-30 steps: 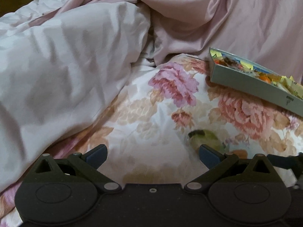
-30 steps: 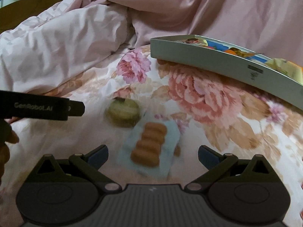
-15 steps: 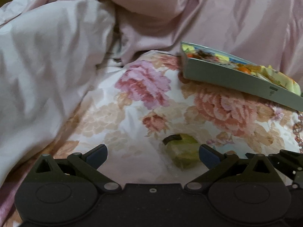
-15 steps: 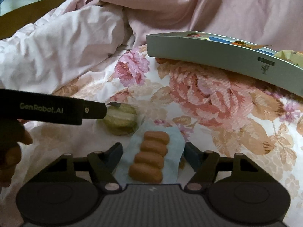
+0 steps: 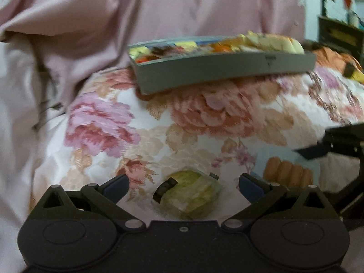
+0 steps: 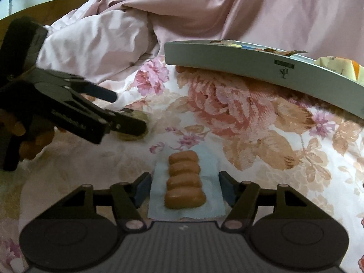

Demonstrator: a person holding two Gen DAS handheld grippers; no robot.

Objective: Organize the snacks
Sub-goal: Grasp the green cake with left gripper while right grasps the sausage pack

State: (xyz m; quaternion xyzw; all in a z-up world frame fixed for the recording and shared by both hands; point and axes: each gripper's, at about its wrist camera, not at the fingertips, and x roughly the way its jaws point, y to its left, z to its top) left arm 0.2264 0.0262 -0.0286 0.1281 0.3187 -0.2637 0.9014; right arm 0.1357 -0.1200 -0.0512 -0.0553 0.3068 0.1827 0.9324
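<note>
A clear-wrapped pack of small sausages [image 6: 185, 182] lies on the flowered bedspread [image 6: 238, 113]. My right gripper [image 6: 185, 188] has its pads against the wrapper's two side edges. Left of it lies a green wrapped snack [image 5: 191, 195], midway between the spread fingers of my left gripper [image 5: 183, 185], which is open and not touching it. In the right wrist view the left gripper [image 6: 127, 111] straddles the green snack [image 6: 138, 116], mostly hiding it. The sausage pack [image 5: 286, 173] and right gripper [image 5: 327, 145] show at the left view's right edge. A grey snack box [image 5: 227, 72] sits beyond.
The grey box [image 6: 261, 70] holds several colourful packets and rests tilted on the bedspread. A rumpled pink duvet [image 6: 102, 43] piles up behind and to the left. A person's hand [image 6: 13, 127] holds the left gripper. Dark furniture [image 5: 341, 36] stands far right.
My right gripper's jaws narrowed from wide open onto the sausage pack and edged forward. The left gripper swung right and rolled, bringing the green snack between its fingers.
</note>
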